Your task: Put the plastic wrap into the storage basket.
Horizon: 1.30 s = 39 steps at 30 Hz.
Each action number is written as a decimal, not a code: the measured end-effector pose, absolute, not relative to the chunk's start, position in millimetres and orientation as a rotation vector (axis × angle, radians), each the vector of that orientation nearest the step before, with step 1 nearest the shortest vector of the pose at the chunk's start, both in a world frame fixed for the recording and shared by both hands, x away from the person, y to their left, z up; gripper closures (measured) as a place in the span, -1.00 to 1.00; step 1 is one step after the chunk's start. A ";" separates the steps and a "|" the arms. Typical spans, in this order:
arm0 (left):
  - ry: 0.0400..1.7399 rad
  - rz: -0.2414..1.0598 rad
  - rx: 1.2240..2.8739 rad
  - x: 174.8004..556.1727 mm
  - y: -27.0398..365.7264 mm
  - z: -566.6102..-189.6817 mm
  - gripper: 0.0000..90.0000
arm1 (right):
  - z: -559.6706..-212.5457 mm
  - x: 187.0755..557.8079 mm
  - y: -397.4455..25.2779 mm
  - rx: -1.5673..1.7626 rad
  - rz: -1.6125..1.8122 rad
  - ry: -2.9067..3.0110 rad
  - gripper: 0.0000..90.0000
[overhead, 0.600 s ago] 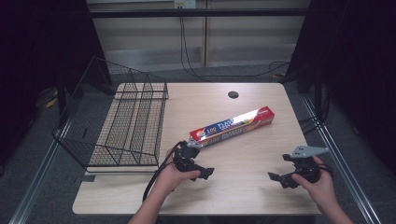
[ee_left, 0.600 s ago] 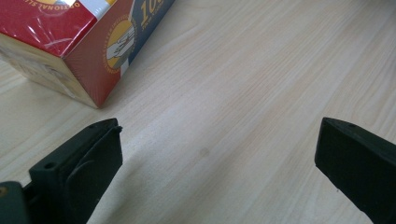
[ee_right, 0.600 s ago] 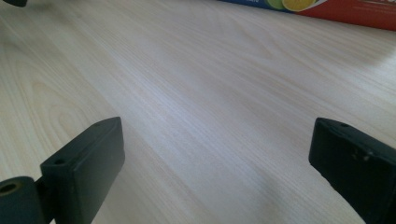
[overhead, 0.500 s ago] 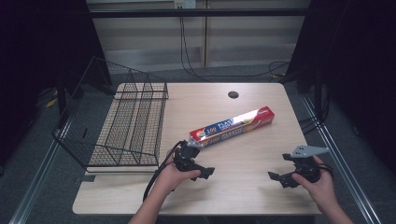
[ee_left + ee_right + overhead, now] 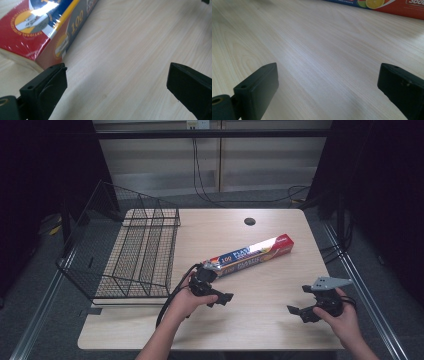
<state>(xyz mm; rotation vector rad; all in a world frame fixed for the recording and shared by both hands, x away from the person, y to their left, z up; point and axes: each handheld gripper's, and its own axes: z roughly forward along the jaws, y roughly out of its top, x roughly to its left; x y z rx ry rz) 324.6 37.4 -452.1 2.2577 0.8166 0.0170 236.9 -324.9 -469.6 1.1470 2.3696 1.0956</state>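
A long red, blue and yellow box of plastic wrap lies slanted across the middle of the wooden table. My left gripper rests low on the table just below the box's near left end, jaws wide apart with nothing between them. In the left gripper view the box end sits just beyond the left jaw, and the gripper is open. My right gripper is at the front right, open over bare wood. In the right gripper view the box lies far ahead.
A black wire dish rack stands at the table's left side, partly overhanging the edge. A round cable hole is near the back edge. Cables hang behind the table.
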 end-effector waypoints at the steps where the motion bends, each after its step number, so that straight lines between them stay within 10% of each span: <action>1: 0.814 0.024 2.268 325.8 36.0 -451.9 -0.93 | -469.7 237.0 -325.4 1.158 1.099 2.366 -0.93; 39: 0.817 -0.014 2.291 417.1 -21.7 -429.3 -0.92 | -469.9 238.8 -326.9 1.156 1.114 2.353 -0.92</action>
